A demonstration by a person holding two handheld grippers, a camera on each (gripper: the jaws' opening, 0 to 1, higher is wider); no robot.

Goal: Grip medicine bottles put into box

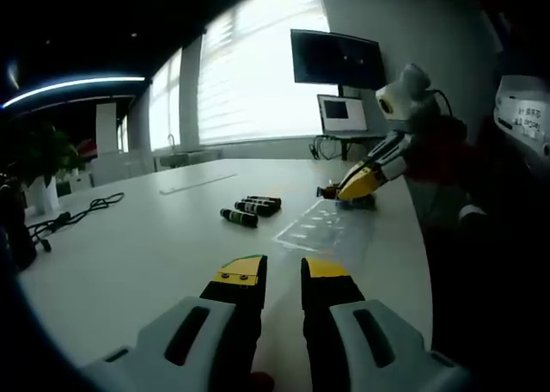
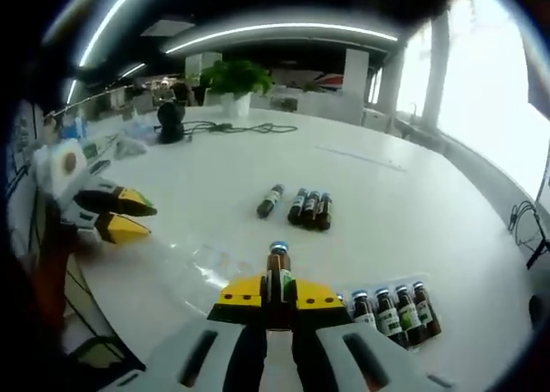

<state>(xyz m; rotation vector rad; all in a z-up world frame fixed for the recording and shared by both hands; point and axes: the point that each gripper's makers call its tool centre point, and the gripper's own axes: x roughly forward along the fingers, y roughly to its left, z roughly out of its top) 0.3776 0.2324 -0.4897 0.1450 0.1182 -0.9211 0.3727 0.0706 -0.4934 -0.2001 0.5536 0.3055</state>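
Right gripper view: the right gripper has its fingers clenched on an upright medicine bottle; just beside them stand four bottles, and beyond them four more lie on the white bench. The left gripper hovers with fingers released, holding nothing.

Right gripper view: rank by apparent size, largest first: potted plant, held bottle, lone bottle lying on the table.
1. Held bottle, but it sits nearest the camera, in the right gripper.
2. Potted plant, far off, so unsure against the first.
3. Lone bottle.
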